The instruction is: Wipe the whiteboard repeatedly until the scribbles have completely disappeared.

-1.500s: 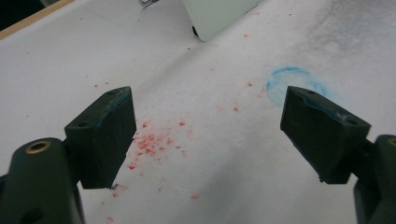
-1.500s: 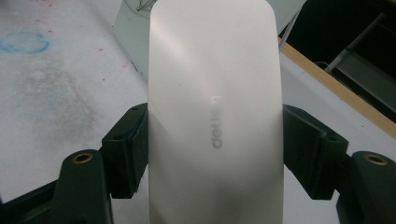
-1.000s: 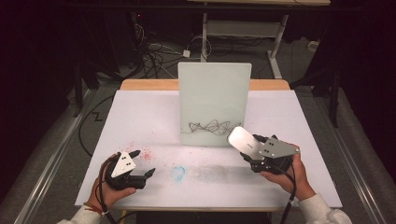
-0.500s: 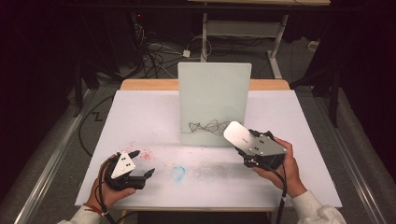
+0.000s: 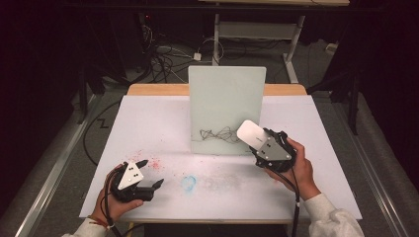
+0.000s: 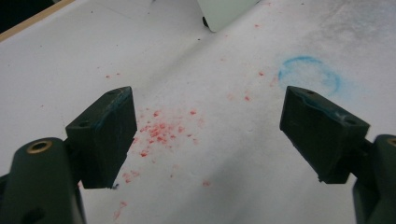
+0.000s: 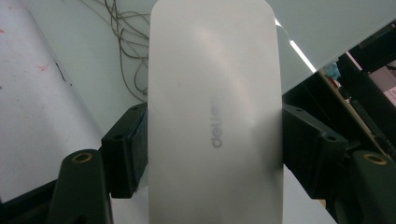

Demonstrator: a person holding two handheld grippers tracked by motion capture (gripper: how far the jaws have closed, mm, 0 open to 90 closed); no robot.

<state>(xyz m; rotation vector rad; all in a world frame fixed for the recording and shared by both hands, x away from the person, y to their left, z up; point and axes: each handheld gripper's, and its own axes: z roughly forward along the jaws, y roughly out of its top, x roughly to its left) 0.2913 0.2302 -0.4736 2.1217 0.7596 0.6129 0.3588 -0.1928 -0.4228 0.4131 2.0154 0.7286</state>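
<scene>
Right gripper [image 5: 254,140] shifted left; eraser [image 7: 215,116] clamped between jaws.

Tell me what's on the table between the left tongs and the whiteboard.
High view: between the left tongs and the whiteboard lies white table cover with scattered red specks. The left gripper view shows the same specks.

- The eraser [image 7: 215,116] is a smooth white oblong block with rounded ends and faint grey lettering on its face.
- It is clamped across its width, lifted and tilted, right of centre.
- Its far end lies against the lower right of the upright whiteboard [image 5: 225,98], just right of a black scribble [image 5: 217,134].
</scene>
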